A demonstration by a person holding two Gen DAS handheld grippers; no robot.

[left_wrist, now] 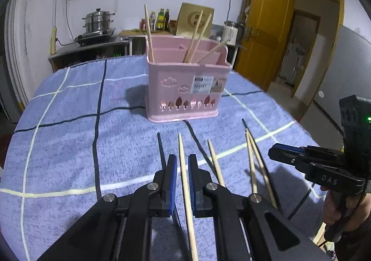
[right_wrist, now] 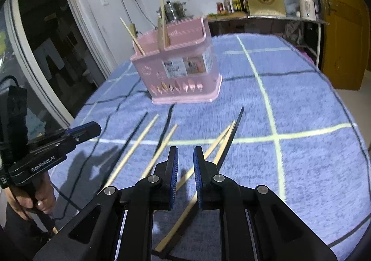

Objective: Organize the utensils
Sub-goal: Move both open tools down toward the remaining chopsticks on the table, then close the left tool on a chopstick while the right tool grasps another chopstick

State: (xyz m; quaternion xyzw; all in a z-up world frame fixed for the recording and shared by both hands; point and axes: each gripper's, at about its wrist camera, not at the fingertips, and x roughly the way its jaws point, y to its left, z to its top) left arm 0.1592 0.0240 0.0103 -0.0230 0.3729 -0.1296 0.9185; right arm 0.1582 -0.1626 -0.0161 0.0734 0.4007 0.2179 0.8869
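A: Where do we stand with the chopsticks?

B: Several already lean inside the pink basket [left_wrist: 185,89] at the far side of the bench [left_wrist: 69,122]. The rest lie loose on the blue checked cloth, pale wooden ones and a few black ones, near us.

A: And our left gripper [left_wrist: 182,163]?

B: Its fingers are parted a little, one on each side of a pale chopstick [left_wrist: 183,168] that lies on the cloth. We judge nothing is pinched yet.

A: The right gripper [right_wrist: 185,156]?

B: Also slightly parted and holding nothing, hovering over a crossed pair of chopsticks [right_wrist: 220,142], one pale and one black.

A: How will they handle?

B: Light, stiff and thin, we reckon, and apt to roll or pivot. The soft cloth should let the fingers dig under. We would take hold near the middle so the stick stays level.
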